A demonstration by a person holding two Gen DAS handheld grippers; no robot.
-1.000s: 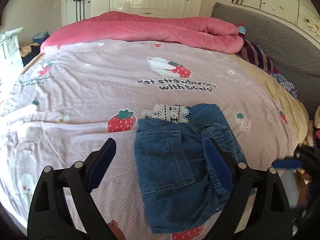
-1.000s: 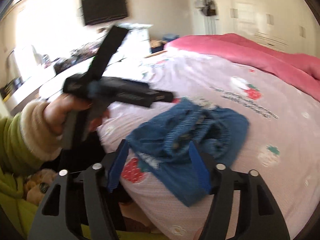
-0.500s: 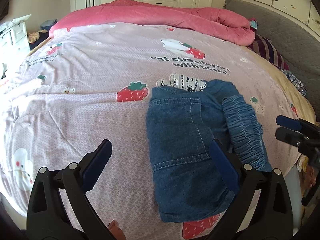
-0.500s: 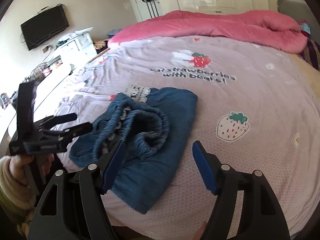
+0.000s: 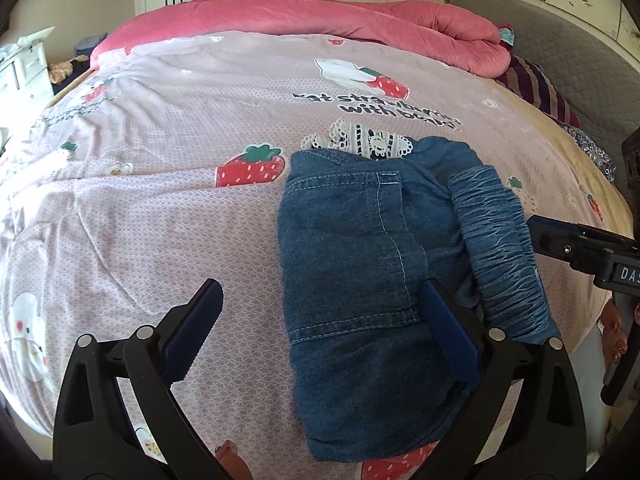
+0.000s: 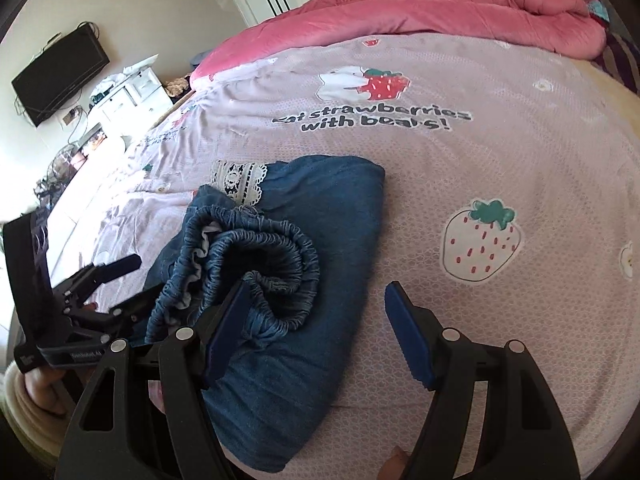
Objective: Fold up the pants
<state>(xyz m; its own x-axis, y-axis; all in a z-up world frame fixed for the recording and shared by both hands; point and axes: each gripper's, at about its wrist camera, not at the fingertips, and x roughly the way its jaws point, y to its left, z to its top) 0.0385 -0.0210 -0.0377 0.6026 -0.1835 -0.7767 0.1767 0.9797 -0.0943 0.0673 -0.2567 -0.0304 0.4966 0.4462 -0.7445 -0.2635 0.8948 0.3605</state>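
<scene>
partly hidden folded pants, both left gripper and right gripper wide, empty

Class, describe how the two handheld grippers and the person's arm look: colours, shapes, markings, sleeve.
Both the left gripper and right gripper have black triangular cut-out frames, silver rivets and blue serrated finger pads. The left gripper's body carries a white label, too small to read. The hand shows a cream fleecy cuff. No cables visible.

Folded denim pants lie on bedspread.
</scene>
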